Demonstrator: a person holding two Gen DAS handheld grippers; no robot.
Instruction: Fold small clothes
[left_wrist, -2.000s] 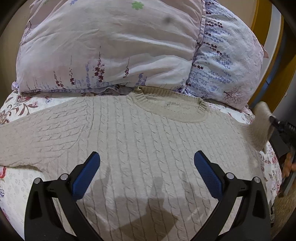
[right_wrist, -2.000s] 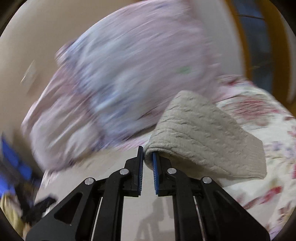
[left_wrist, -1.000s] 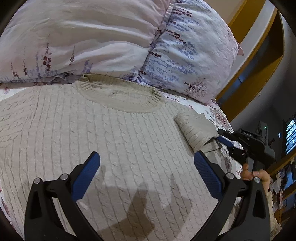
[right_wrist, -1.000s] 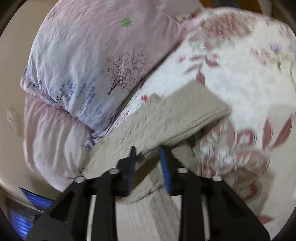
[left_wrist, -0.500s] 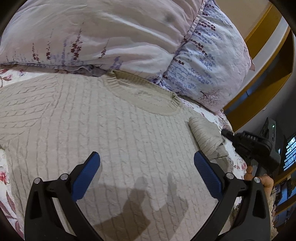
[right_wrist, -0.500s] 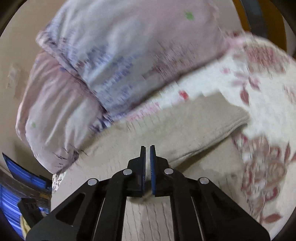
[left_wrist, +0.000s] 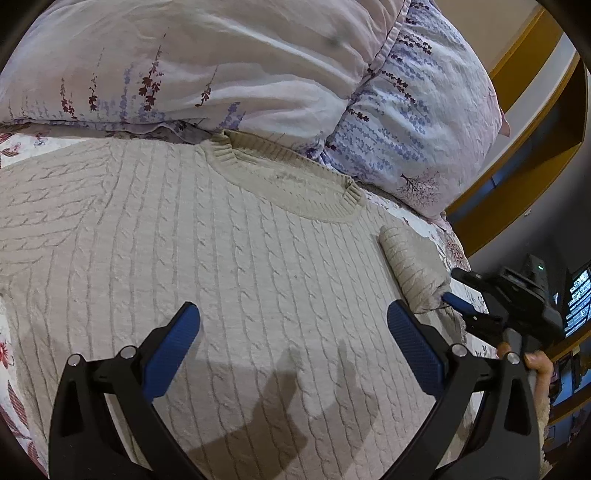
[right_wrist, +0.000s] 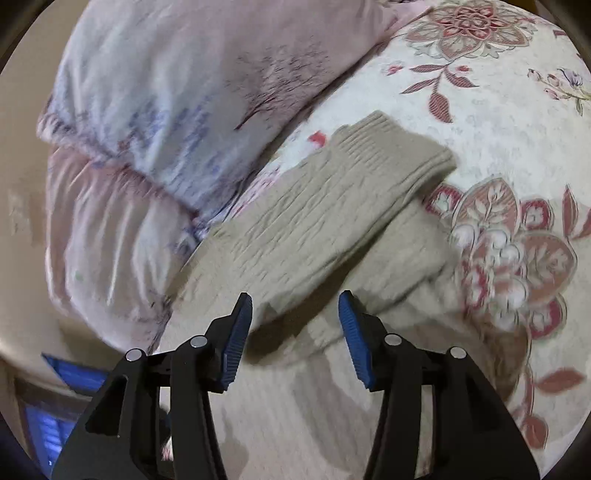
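A beige cable-knit sweater (left_wrist: 221, 258) lies flat on the bed, collar toward the pillows. Its right sleeve (left_wrist: 413, 266) is folded back on itself at the sweater's right edge; in the right wrist view the sleeve (right_wrist: 325, 214) lies doubled, cuff pointing away. My left gripper (left_wrist: 291, 347) is open and empty above the sweater's chest. My right gripper (right_wrist: 295, 332) is open just above the folded sleeve, holding nothing; it also shows in the left wrist view (left_wrist: 458, 306) at the sleeve's fold.
Two floral pillows (left_wrist: 221, 66) lean behind the collar. The floral bedspread (right_wrist: 498, 110) extends right of the sleeve. A yellow wooden frame (left_wrist: 524, 129) and a lit screen (left_wrist: 576, 299) are beyond the bed's right edge.
My right gripper carried the sleeve inward, laid it folded on the bed, and has now opened and let it go. My left gripper stayed open, shifting slightly over the sweater.
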